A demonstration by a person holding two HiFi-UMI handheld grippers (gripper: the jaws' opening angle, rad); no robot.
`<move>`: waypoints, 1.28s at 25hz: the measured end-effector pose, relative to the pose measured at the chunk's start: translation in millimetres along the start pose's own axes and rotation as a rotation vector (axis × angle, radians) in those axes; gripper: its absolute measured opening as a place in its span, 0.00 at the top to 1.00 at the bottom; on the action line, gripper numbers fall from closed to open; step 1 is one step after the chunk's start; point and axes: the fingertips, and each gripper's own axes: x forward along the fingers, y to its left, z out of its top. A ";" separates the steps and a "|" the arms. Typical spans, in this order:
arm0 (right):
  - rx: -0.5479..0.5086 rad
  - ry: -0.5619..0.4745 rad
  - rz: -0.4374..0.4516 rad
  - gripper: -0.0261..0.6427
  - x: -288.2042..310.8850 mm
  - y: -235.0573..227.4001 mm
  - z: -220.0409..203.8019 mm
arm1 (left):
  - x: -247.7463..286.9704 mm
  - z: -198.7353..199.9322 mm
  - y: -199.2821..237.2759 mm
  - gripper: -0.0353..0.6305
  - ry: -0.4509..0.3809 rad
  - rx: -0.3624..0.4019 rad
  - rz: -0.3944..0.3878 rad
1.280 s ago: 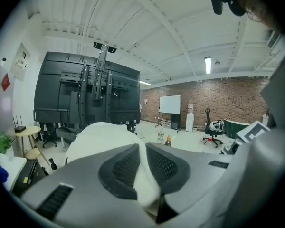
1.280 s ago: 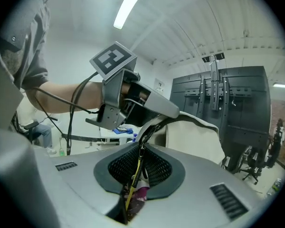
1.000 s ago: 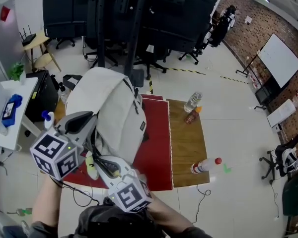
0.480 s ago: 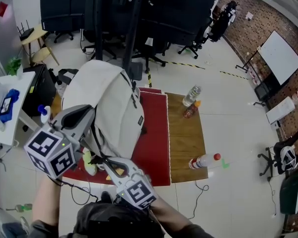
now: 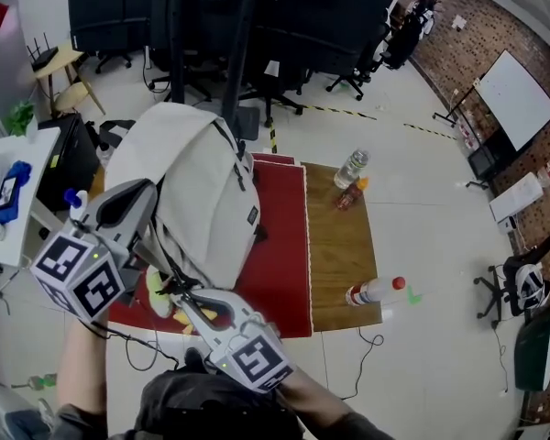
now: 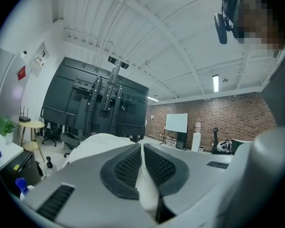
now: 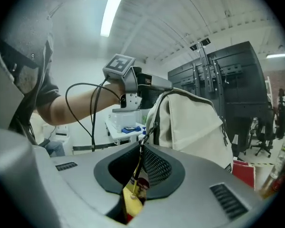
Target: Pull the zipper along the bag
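A cream backpack [image 5: 206,186] stands on a red mat [image 5: 280,246]; it also shows in the right gripper view [image 7: 194,122]. My left gripper [image 5: 156,246] is at the bag's near left side. Its jaws are closing, and a fold of cream bag fabric [image 6: 147,189] is pinched between the pads [image 6: 128,165]. My right gripper [image 5: 185,299] is low at the bag's near edge, shut on the zipper pull [image 7: 140,167], whose dark cord runs up to the bag. A yellow and red tag [image 7: 133,196] hangs between these jaws.
The mat lies on a wooden table [image 5: 344,255] with a clear bottle [image 5: 353,168], an orange bottle [image 5: 346,195] and a red-capped bottle [image 5: 374,291] lying on its side. A white side table [image 5: 9,195] stands left. Black frames and office chairs stand behind.
My left gripper has drifted left and slightly down, still at the bag's side. My right gripper has stayed at the bag's near edge with the pull in it.
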 end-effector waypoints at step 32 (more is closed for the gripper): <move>0.164 -0.026 -0.096 0.74 -31.8 -37.9 -75.0 | -59.4 -23.2 -0.1 0.76 -0.057 0.173 0.151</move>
